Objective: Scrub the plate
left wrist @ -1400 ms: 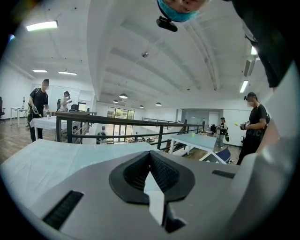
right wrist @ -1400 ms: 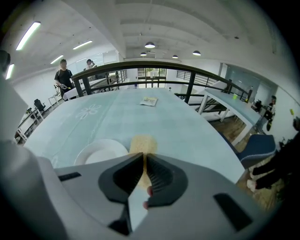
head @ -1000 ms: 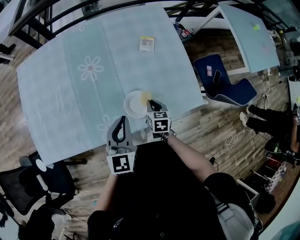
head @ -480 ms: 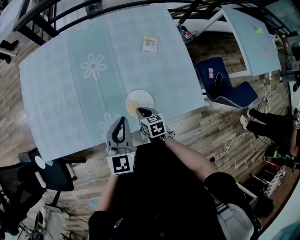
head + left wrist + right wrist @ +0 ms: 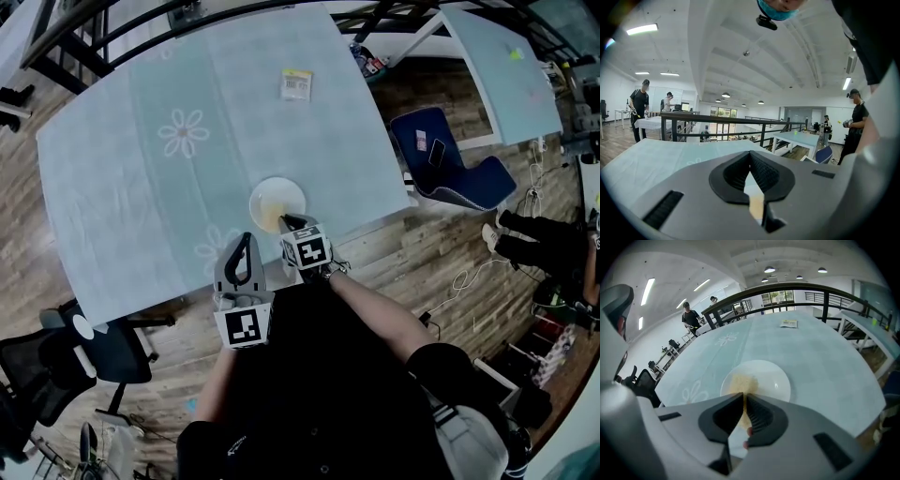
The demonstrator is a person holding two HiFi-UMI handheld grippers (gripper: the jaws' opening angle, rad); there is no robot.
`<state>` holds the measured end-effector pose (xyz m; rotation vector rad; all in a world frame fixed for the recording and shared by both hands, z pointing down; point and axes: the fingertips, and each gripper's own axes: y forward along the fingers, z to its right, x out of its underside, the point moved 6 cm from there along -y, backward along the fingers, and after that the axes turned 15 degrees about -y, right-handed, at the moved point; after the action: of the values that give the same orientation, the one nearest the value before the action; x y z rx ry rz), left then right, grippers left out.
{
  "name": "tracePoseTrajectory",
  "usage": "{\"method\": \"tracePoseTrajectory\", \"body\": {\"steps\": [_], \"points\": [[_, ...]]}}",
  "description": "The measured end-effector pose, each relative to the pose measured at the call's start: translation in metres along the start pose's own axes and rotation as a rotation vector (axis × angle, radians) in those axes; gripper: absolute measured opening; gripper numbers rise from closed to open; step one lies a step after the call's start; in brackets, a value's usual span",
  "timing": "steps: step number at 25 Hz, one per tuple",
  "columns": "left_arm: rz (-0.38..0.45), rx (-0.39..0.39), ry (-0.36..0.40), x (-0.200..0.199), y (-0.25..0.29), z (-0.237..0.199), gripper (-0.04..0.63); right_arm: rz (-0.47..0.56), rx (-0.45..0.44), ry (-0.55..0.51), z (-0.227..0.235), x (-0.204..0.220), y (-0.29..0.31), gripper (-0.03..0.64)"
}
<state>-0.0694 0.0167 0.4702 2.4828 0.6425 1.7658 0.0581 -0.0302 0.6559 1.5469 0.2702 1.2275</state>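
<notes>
Plate [image 5: 292,190] is recorded flat and face up on the pale blue table [image 5: 131,169], near the table's lower edge, just below the centre of the head view. In the right gripper view the plate [image 5: 776,380] is seen mid-frame. Being round, it is given no long axis and no heading.

Lower left of centre: the left gripper [image 5: 246,238] is held near the table's lower edge, apart from the plate and pointed up the frame. In its own view the left gripper [image 5: 750,153] is seen with jaws closed tip to tip, nothing between them.

Centre: a yellow scrubbing pad [image 5: 267,217] is laid on the plate's lower left part. In the right gripper view the pad [image 5: 740,380] appears drawn out from the jaws toward the plate's middle, though its edges are blurred.

Just right of it: the right gripper [image 5: 285,221] is set over the plate's lower rim. In its own view the right gripper [image 5: 743,397] is seen with jaws clamped on the pad's near end.

Judgement: scrubbing is taken to be in hand.
- The plate is unheld, so pressure is best kept straight down and strokes kept short and circular, lest it be pushed along the cloth.
- The bare right half is to be covered too.
- The rim could be steadied with the idle left gripper.

Upper centre: a small yellow packet [image 5: 296,84] is noted, well apart.
</notes>
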Motion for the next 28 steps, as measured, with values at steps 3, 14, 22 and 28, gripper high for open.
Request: {"method": "tracePoseTrajectory", "body": {"steps": [3, 14, 22, 28], "points": [[-0.004, 0.004, -0.003, 0.001, 0.001, 0.001, 0.012, -0.014, 0.029, -0.001, 0.006, 0.005, 0.0, 0.029], [-0.015, 0.031, -0.008, 0.003, 0.006, 0.005, 0.012, -0.025, 0.145, 0.052, 0.033, 0.014, -0.008, 0.029], [-0.021, 0.059, 0.002, 0.003, 0.011, 0.01, 0.012, -0.02, 0.233, 0.097, 0.051, 0.019, -0.019, 0.029], [-0.031, 0.077, 0.004, 0.006, 0.012, 0.013, 0.012, -0.011, 0.288, 0.145, 0.063, 0.027, -0.029, 0.029]]}}
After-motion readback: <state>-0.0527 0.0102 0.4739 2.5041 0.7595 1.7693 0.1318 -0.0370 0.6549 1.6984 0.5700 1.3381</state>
